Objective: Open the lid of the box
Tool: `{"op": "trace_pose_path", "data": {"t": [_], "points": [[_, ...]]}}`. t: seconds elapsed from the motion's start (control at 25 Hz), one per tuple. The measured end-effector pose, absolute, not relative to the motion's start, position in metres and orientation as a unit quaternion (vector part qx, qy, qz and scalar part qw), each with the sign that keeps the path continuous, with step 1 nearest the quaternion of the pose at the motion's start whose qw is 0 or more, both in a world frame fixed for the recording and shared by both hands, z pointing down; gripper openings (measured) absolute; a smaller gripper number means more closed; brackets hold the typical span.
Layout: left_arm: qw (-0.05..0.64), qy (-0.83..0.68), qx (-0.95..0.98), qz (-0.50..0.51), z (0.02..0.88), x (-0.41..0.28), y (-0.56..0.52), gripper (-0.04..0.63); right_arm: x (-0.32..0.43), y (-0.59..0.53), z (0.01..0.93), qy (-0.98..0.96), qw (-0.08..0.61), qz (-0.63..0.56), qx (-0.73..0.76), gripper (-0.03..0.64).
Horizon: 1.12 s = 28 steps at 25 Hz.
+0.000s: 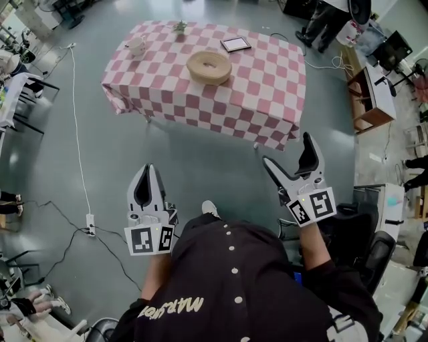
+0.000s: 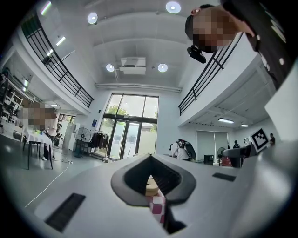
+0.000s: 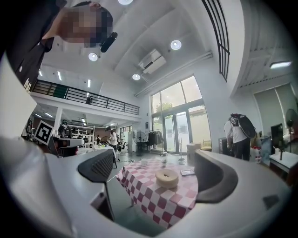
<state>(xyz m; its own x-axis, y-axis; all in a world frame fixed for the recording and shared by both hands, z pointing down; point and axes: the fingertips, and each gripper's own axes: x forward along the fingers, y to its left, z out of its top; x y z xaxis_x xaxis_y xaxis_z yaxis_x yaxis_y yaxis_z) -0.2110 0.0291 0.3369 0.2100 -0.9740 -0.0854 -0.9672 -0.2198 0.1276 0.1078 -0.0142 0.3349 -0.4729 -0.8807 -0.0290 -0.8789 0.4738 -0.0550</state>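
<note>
A round beige box (image 1: 209,67) with its lid on sits in the middle of a table under a pink-and-white checked cloth (image 1: 267,93), far ahead of me. Both grippers hang over the grey floor, well short of the table. My left gripper (image 1: 148,172) is shut and empty, its jaws closed into a loop. My right gripper (image 1: 289,151) is open and empty. In the right gripper view the box (image 3: 166,177) shows between the spread jaws of the right gripper (image 3: 156,173). In the left gripper view only a sliver of the box (image 2: 150,187) shows through the closed left gripper (image 2: 152,158).
On the cloth also stand a white cup (image 1: 136,45), a small plant (image 1: 180,27) and a framed tablet (image 1: 235,44). A power strip (image 1: 89,224) and cables lie on the floor at left. Desks (image 1: 371,93) and a black chair (image 1: 374,250) stand at right; a person (image 1: 321,20) stands beyond the table.
</note>
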Motion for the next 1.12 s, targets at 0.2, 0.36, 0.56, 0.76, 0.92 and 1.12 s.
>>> {"op": "trace_pose_path", "data": {"t": [0.2,0.36,0.56,0.76,0.92,1.12], "points": [[0.025,-0.620,0.781,-0.074,0.339,-0.232,0.014,0.011,0.090,-0.027,0.334,0.853,0.024,-0.010,-0.521,0.532],[0.028,-0.613,0.786,-0.069,0.343,-0.244,0.008,0.011,0.076,-0.029,0.337,0.851,0.016,-0.006,-0.525,0.532],[0.042,-0.614,0.785,-0.065,0.356,-0.249,0.001,0.011,0.068,-0.030,0.348,0.852,-0.023,0.015,-0.523,0.532],[0.047,-0.611,0.788,-0.065,0.362,-0.244,-0.012,0.011,0.069,-0.045,0.353,0.851,-0.017,0.000,-0.525,0.532],[0.049,-0.618,0.783,-0.056,0.368,-0.246,-0.027,0.011,0.070,-0.068,0.357,0.851,-0.018,0.002,-0.525,0.534],[0.043,-0.631,0.773,-0.052,0.363,-0.248,-0.059,0.011,0.074,-0.110,0.356,0.854,-0.008,0.000,-0.521,0.534]]}}
